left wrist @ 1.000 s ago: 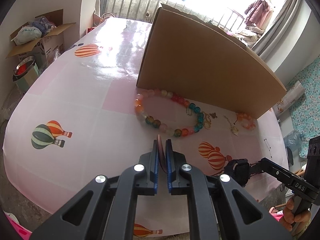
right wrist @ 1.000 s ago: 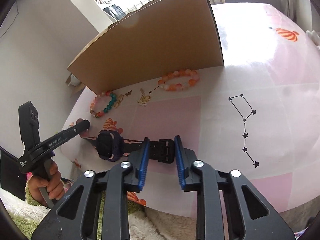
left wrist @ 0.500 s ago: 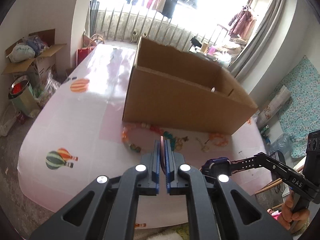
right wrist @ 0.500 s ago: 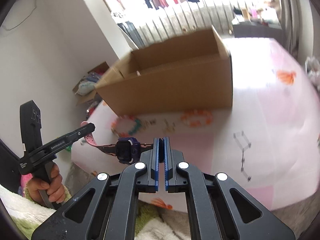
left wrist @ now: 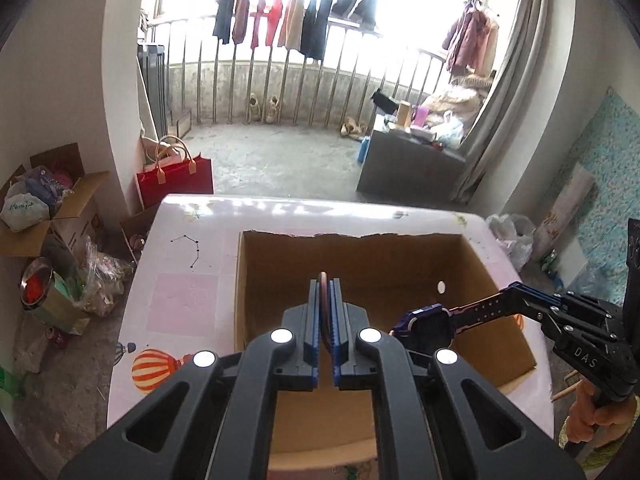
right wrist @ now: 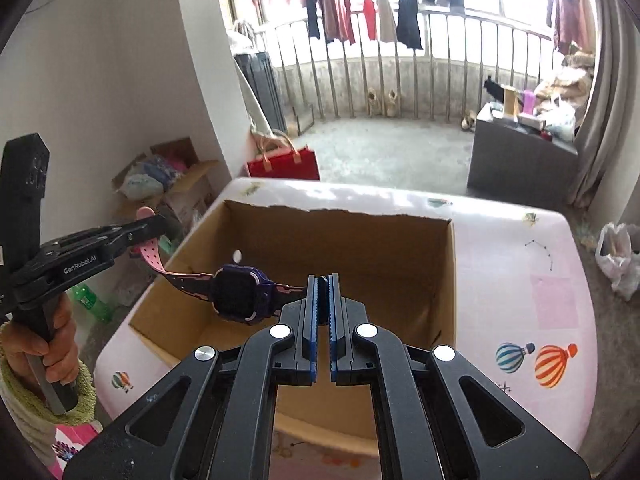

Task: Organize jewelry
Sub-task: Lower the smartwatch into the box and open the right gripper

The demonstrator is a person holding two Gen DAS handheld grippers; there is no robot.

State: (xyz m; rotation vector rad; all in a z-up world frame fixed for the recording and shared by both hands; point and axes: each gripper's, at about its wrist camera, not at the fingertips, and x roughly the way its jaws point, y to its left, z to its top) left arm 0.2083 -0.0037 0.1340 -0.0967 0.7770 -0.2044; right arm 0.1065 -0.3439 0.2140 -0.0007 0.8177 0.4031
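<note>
A purple watch (right wrist: 240, 294) with a pink strap hangs stretched between both grippers above the open cardboard box (right wrist: 450, 280). My left gripper (left wrist: 323, 280) is shut on the pink strap end. My right gripper (right wrist: 322, 280) is shut on the other strap end. In the left wrist view the watch (left wrist: 426, 322) hangs from the right gripper's fingers over the box (left wrist: 240, 280). The box inside looks empty where it shows. The bead bracelets are hidden below the grippers.
The box stands on a pink table (left wrist: 180, 296) printed with balloons. The table ends just beyond the box; past it lie a red bag (left wrist: 176, 180), floor clutter at the left and a balcony railing.
Both grippers have risen from the table with the watch held between them and moved over the open box. The right gripper shut on the strap a second ago.
</note>
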